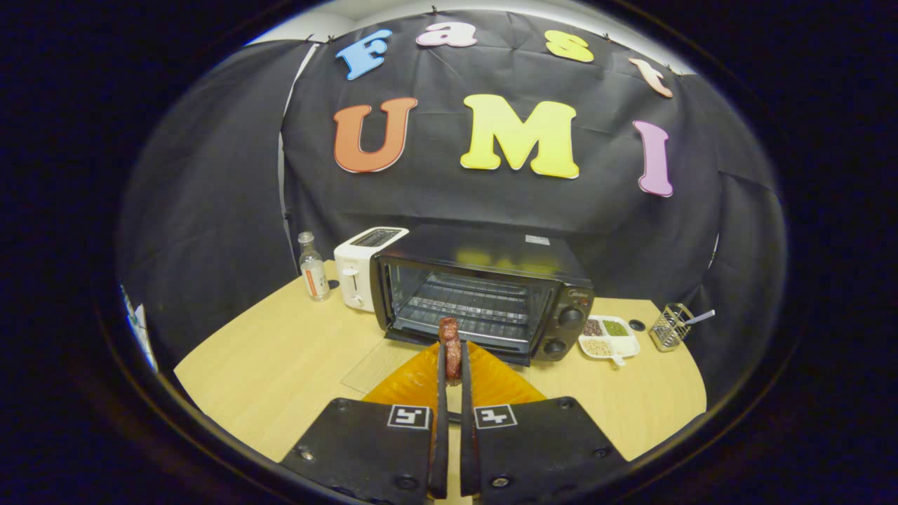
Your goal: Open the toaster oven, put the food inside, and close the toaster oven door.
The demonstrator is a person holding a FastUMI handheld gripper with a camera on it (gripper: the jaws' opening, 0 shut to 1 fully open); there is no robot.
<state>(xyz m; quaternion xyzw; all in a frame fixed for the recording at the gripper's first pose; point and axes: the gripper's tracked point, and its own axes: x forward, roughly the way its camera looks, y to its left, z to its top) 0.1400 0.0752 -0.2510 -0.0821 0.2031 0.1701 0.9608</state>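
Currently the tongs [454, 361] are clenching one reddish-brown piece of food [450, 338], both fingers pressing on it at lower centre of the frame; the fingers are covering the food's lower part, so its full shape is hard to make out. Directly beneath, one orange plate [494, 382] is sitting on the bench [280, 365], largely hidden by the tongs' body. Just beyond the food, at mid-frame, one black toaster oven [484, 294] is standing with its door [382, 365] lying open and flat toward the tongs; the glass is nearly transparent and its right part is disappearing behind the plate. One wire rack [466, 305] is showing inside. Two knobs [570, 317] are sitting on the oven's right panel.

Left of the oven, one white toaster [359, 266] is touching or nearly touching its side, cannot tell which; one small bottle [313, 270] is standing further left. Right of the oven, one white divided dish [609, 337] is holding three fillings, too small to identify. One wire holder [670, 326] at far right is holding a single utensil, partly cut off.
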